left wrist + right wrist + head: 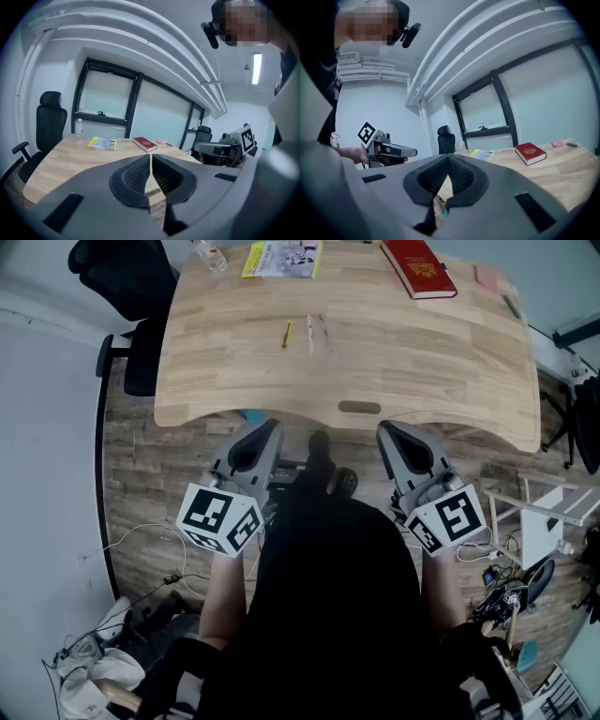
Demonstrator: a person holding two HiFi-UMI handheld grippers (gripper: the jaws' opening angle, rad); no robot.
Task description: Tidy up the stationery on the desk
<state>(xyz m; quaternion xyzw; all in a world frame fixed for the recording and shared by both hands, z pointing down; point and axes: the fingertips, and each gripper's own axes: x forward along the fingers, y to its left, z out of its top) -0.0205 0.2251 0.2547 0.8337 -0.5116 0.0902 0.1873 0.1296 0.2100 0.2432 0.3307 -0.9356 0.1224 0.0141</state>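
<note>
On the wooden desk [422,362] lie a yellow pencil [287,333] and two pale pens [316,334] near the middle. A red book [419,266] sits at the far right, with a pink pad [487,277] and a dark pen [511,306] beyond it. My left gripper [271,427] and right gripper [385,428] hover in front of the desk's near edge, well short of the stationery. Both are shut with nothing held. The left gripper [151,157] and the right gripper [448,157] each look over the desk at the red book [144,144] [530,153].
A yellow booklet [281,259] and a water bottle [211,254] lie at the desk's far edge. A black office chair [131,277] stands at the left end. Cables and clutter [103,662] cover the floor at the lower left, a white rack [548,521] stands at the right.
</note>
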